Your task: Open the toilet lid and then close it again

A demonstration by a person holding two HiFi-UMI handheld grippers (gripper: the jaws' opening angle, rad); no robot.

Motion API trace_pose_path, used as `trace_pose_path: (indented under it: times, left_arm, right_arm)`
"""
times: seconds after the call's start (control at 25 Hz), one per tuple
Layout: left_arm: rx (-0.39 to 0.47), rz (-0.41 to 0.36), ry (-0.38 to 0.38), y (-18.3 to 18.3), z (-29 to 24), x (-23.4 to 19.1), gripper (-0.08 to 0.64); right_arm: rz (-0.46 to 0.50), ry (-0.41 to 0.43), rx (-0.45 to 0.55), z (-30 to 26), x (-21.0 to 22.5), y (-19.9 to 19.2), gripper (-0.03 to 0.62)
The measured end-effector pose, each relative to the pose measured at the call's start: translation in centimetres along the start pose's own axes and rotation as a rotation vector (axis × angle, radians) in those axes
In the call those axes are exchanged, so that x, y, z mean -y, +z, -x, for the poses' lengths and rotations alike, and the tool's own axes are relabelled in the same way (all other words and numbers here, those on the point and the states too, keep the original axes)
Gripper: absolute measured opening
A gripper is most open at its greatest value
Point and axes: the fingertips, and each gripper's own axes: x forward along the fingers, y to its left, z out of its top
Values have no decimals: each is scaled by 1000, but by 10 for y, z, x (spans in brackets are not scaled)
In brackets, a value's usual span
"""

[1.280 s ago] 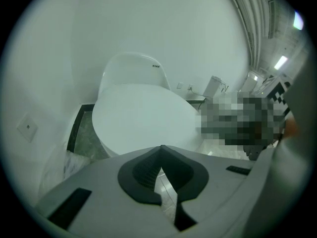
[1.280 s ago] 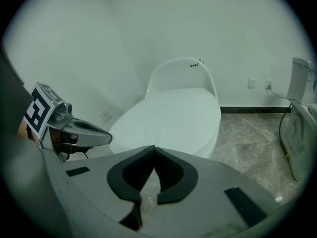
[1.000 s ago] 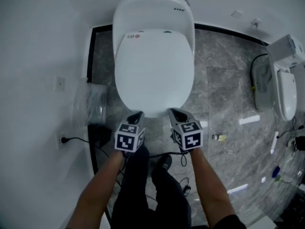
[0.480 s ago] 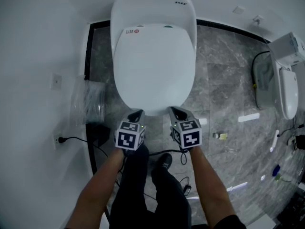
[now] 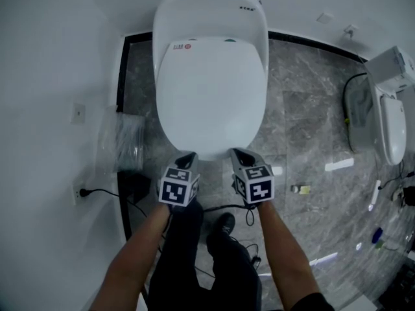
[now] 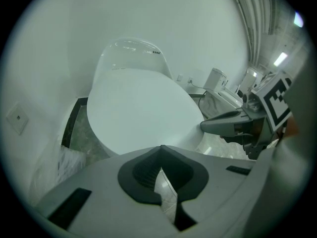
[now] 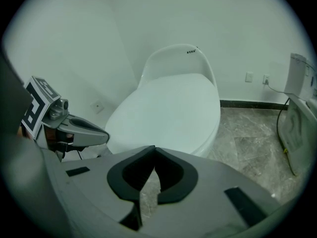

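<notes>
White oval toilet lid (image 5: 211, 96) stays down, opening unstarted, as left gripper (image 5: 187, 155) and right gripper (image 5: 238, 153), jaws pressed together empty, hold unmoved at its near rim.

The left tongs (image 5: 188, 155) and right tongs (image 5: 237, 152) hover by the closed toilet lid's (image 5: 211, 96) front edge.

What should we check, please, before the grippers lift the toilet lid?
1. Lid down flat: ok.
2. Left gripper at the front edge: ok.
3. Right gripper at the front edge: ok.
4. Jaws apart to take the edge: not ok, both are shut and empty.
5. Tips touching or under the edge: cannot tell.
</notes>
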Motion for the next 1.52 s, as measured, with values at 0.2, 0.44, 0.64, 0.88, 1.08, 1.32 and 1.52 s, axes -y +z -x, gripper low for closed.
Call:
trace_pose_path:
  times: [0.2, 0.44, 0.64, 0.88, 1.08, 1.32, 1.52]
  left_arm:
    - [59, -7, 4, 22, 21, 2, 8]
    - [173, -10, -13, 73, 79, 19, 8]
    - [293, -37, -28, 120, 145, 47, 6]
    - [420, -117, 4, 173, 230, 90, 7]
    - [541, -150, 23, 212, 309, 128, 6]
    - [645, -174, 35, 232, 391, 169, 7]
    - [704, -187, 16, 238, 440, 185, 6]
  right_arm:
    - [-30, -6, 55, 18, -5, 12, 11]
    - [-64, 18, 181, 76, -21, 63, 11]
    - [-30, 37, 283, 138, -41, 107, 9]
    - [22, 71, 425, 225, -64, 163, 9]
    - [71, 118, 559, 306, -88, 211, 9]
    - [122, 164, 676, 390, -121, 242, 9]
    - [168, 182, 733, 438, -150, 251, 9]
